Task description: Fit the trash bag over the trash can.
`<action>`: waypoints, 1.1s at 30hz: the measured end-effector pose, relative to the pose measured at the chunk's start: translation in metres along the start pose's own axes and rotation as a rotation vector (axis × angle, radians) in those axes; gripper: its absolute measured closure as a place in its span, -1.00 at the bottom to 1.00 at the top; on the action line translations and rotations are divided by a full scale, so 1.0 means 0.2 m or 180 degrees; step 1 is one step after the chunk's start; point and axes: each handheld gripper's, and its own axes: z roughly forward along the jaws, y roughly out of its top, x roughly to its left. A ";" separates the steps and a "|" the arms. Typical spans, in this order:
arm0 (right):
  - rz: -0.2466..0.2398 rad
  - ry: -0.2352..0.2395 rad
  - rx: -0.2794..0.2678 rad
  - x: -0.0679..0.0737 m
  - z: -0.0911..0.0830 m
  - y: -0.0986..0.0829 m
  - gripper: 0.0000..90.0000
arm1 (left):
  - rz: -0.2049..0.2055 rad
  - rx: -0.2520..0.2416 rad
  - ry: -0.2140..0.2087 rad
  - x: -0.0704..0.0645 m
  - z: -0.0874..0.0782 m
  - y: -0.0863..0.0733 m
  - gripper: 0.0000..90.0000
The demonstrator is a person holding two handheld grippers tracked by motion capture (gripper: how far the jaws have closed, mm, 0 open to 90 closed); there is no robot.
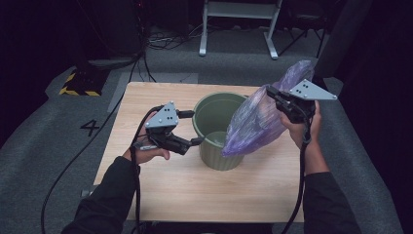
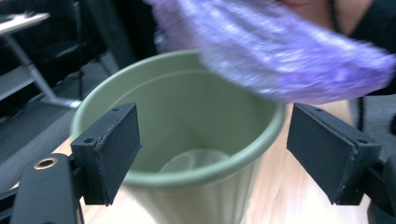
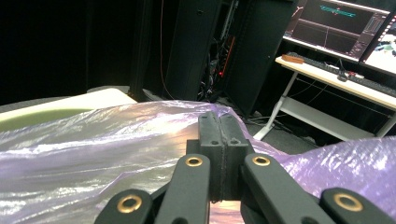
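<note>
Purple plastic bag [image 1: 263,114], pinched in the closed jaws of the right gripper [image 1: 278,101], hangs over the green bin [image 1: 217,130] near the tabletop's far edge, so next the wide-open, empty left gripper [image 1: 198,141] should probably catch its loose edge.

Crinkled purple plastic bag [image 1: 258,117] held tilted over upright green pot [image 1: 214,114]
</note>
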 end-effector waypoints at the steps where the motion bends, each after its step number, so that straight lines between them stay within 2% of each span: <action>1: 0.0007 -0.0002 -0.0004 0.00 0.01 0.01 1.00 | 0.0035 -0.0007 -0.0020 -0.02 0.01 0.01 -0.63; 5: 0.0025 -0.0043 0.0034 -0.01 0.03 0.02 1.00 | 0.0209 -0.0026 -0.0242 -0.11 0.05 0.06 -0.63; 8: 0.0034 -0.0060 0.0064 -0.01 0.05 0.03 1.00 | 0.0330 -0.0011 -0.0349 -0.17 0.08 0.08 -0.65; 9: 0.0032 -0.0065 0.0070 -0.01 0.05 0.04 1.00 | 0.0357 -0.0020 -0.0349 -0.20 0.09 0.09 -0.65; 11: 0.0026 -0.0088 0.0093 0.00 0.06 0.04 1.00 | 0.0415 -0.0063 -0.0456 -0.23 0.10 0.10 -0.66; 13: 0.0018 -0.0093 0.0105 0.00 0.07 0.05 1.00 | 0.0458 -0.0085 -0.0440 -0.25 0.12 0.12 -0.66; 15: 0.0015 -0.0109 0.0111 0.00 0.07 0.05 1.00 | 0.0474 -0.0105 -0.0488 -0.27 0.15 0.13 -0.66; 19: 0.0023 -0.0094 0.0113 0.01 0.08 0.06 1.00 | 0.0543 -0.0067 -0.0334 -0.28 0.22 0.15 -0.60; 21: 0.0022 -0.0097 0.0123 0.02 0.08 0.05 1.00 | 0.0504 -0.0084 -0.0230 -0.28 0.25 0.15 -0.49; 24: 0.0037 -0.0092 0.0136 0.01 0.08 0.04 1.00 | 0.0477 -0.0105 -0.0130 -0.27 0.28 0.15 -0.18; 25: 0.0041 -0.0092 0.0136 0.01 0.09 0.04 1.00 | 0.0491 -0.0087 -0.0083 -0.26 0.29 0.16 -0.07; 26: 0.0049 -0.0085 0.0128 0.01 0.08 0.04 1.00 | 0.0521 -0.0055 -0.0024 -0.26 0.30 0.16 0.12; 27: 0.0057 -0.0069 0.0114 0.01 0.08 0.04 1.00 | 0.0530 -0.0044 -0.0016 -0.25 0.31 0.16 0.19; 29: 0.0047 -0.0058 0.0109 0.01 0.08 0.04 1.00 | 0.0594 0.0023 0.0145 -0.24 0.33 0.17 0.48; 31: 0.0046 -0.0032 0.0082 0.01 0.07 0.04 1.00 | 0.0570 0.0026 0.0149 -0.22 0.34 0.17 0.64; 33: 0.0042 0.0016 0.0070 0.02 0.07 0.04 1.00 | 0.0604 0.0091 0.0257 -0.19 0.34 0.16 0.82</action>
